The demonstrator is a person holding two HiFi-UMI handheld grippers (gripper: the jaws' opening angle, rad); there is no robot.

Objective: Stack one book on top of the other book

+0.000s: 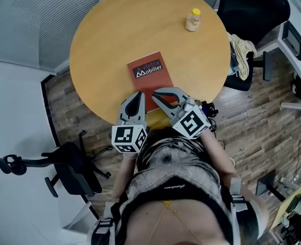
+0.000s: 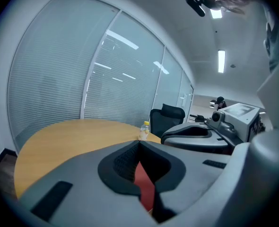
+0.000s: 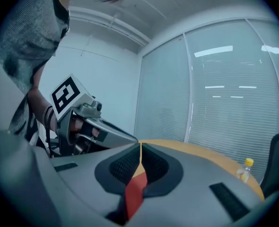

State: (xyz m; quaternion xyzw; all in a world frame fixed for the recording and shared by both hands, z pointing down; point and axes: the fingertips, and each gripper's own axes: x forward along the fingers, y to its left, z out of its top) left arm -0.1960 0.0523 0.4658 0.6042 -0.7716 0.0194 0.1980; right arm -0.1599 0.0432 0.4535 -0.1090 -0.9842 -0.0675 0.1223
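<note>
Clenched empty: left gripper (image 1: 138, 95), right gripper (image 1: 157, 92), ribbed black pads (image 3: 126, 164) pressed together, over flat red book (image 1: 150, 74) on round wooden table (image 1: 104, 34).

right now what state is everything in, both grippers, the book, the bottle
left gripper: fingers shut, nothing between them
right gripper: fingers shut, nothing between them
red book: closed, lying flat and cover up on the round table, not held; no second book can be made out
bottle: upright, yellow cap on, well apart from the book
</note>
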